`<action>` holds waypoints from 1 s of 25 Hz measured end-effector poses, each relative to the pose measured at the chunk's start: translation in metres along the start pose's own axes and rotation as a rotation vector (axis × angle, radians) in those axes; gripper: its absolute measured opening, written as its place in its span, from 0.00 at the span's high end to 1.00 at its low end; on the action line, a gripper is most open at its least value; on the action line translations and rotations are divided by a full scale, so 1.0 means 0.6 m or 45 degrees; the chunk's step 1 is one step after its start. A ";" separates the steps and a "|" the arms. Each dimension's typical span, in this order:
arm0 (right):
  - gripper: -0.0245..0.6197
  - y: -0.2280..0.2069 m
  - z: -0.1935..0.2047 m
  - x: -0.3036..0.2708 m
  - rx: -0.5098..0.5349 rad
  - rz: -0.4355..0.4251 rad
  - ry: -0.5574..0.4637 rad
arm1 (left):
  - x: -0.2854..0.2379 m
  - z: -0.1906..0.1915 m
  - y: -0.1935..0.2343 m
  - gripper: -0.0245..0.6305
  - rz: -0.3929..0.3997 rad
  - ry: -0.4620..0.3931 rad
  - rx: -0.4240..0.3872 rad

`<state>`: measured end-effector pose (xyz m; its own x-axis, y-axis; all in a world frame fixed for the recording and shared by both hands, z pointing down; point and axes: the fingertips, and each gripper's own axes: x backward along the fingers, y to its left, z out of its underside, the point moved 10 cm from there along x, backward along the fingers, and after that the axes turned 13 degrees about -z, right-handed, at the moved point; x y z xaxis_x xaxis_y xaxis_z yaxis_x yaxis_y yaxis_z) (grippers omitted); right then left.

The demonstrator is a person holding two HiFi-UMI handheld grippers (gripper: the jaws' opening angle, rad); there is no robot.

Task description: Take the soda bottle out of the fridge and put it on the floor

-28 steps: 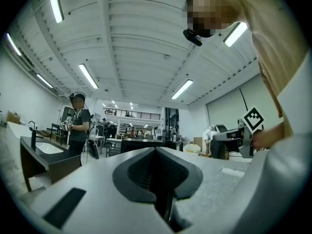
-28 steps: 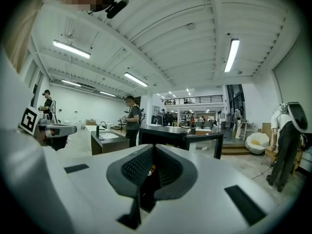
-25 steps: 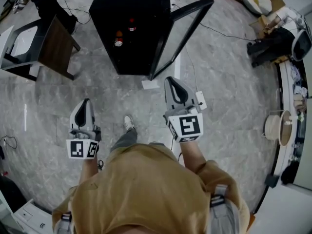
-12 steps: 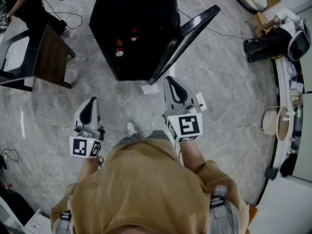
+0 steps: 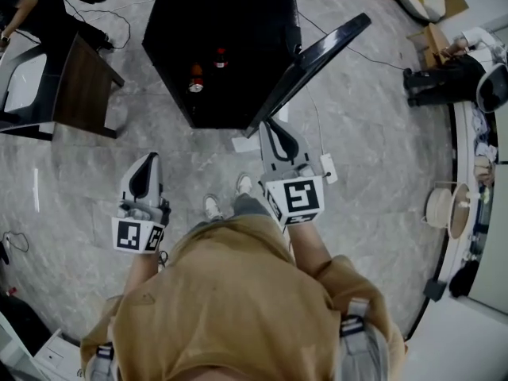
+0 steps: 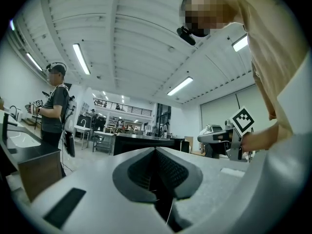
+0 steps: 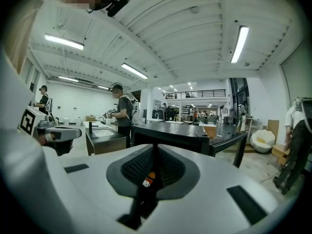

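Observation:
In the head view the black fridge (image 5: pixel 238 22) stands on the grey floor with its glass door (image 5: pixel 317 62) swung open to the right. Inside it stand a soda bottle (image 5: pixel 195 78) with an orange label and pale cap, and a smaller red bottle (image 5: pixel 220 55) behind it. My left gripper (image 5: pixel 147 159) is shut and empty, well short of the fridge. My right gripper (image 5: pixel 268 124) is shut and empty, its tip by the door's lower edge. In the right gripper view the bottle (image 7: pixel 147 180) peeps out beneath the shut jaws, with the fridge (image 7: pixel 170 135) ahead.
A dark wooden table (image 5: pixel 87 74) stands left of the fridge, with a person (image 6: pixel 54 106) beside it. A white sheet (image 5: pixel 244 142) and a cable (image 5: pixel 317 125) lie on the floor near the door. A curved bench (image 5: pixel 460 173) with a spool runs along the right.
Both grippers have moved forward toward the fridge as the person stepped closer. The right gripper's tip now reaches the foot of the open door. Both stay shut.

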<state>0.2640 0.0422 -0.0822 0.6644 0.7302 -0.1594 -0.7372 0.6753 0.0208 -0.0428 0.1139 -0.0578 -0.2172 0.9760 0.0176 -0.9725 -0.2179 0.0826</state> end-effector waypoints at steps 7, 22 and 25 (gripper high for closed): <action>0.96 -0.071 0.007 -0.083 -0.002 -0.132 0.015 | -0.050 -0.012 -0.016 0.96 -0.112 -0.009 -0.037; 0.74 -0.161 0.192 -0.310 -0.054 -0.252 0.231 | -0.130 0.095 0.010 0.96 -0.222 0.122 -0.028; 0.70 -0.176 0.239 -0.368 -0.059 -0.242 0.253 | -0.145 0.133 0.024 0.96 -0.233 0.133 -0.006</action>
<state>0.2129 -0.1754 0.0921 0.7577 0.5529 -0.3466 -0.6093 0.7897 -0.0722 -0.0311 0.0261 0.0214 -0.0439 0.9940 -0.1004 -0.9969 -0.0369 0.0702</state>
